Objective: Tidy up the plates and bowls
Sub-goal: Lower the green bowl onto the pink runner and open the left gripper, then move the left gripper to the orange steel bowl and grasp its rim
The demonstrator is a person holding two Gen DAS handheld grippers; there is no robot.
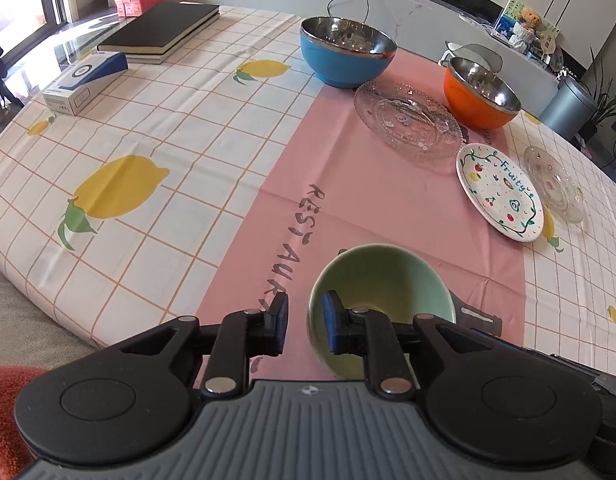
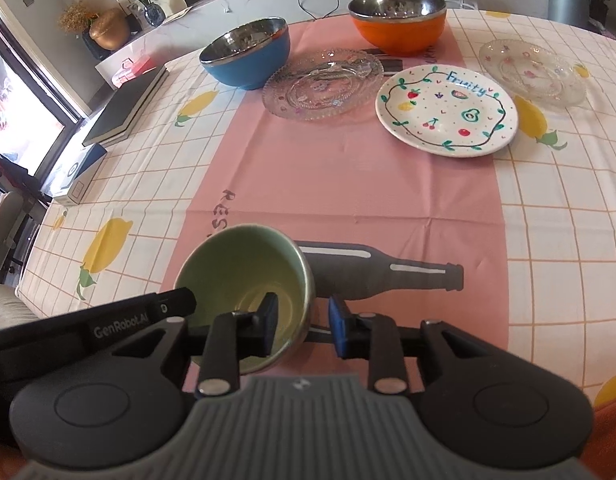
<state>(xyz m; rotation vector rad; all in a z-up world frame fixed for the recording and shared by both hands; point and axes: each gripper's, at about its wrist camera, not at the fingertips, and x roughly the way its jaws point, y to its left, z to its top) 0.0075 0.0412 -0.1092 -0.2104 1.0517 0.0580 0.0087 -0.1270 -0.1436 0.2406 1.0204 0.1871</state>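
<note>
Left wrist view
Left tongs [image 1: 305, 326]: jaws partly apart, astride the left wall of the green bowl [image 1: 382, 280], one pad outside and one inside; a gap shows on the outside pad's side, so the pads do not press on the rim.
Green bowl: near the counter's near edge, on the pink strip of the tablecloth [image 1: 155, 120], tilted with its mouth towards the far edge.
Blue bowl [image 1: 346, 52]: towards the far edge, steel inside, upright.
Orange bowl [image 1: 482, 94]: to the right of the blue bowl, towards the far right corner.
Large glass plate [image 1: 408, 120]: between the two steel-lined bowls, just in front of them.
Fruit plate [image 1: 500, 192]: nearer than the orange bowl, towards the right edge.
Small glass plate [image 1: 554, 184]: just beside the fruit plate, closer to the right edge.
Black book [image 1: 159, 32]: far left corner, with a white and blue box [image 1: 83, 82] in front of it.

Right wrist view
Right tongs [image 2: 303, 322]: jaws partly apart, astride the right wall of the green bowl [image 2: 243, 272], left pad inside, right pad outside and clear of the wall; no grip shows.
Left gripper body [image 2: 107, 326]: reaches the bowl's left rim from the left.
Green bowl: near edge, beside the bottle print, tipped.
Fruit plate [image 2: 448, 112]: middle of the counter, right of the large glass plate [image 2: 324, 84].
</note>
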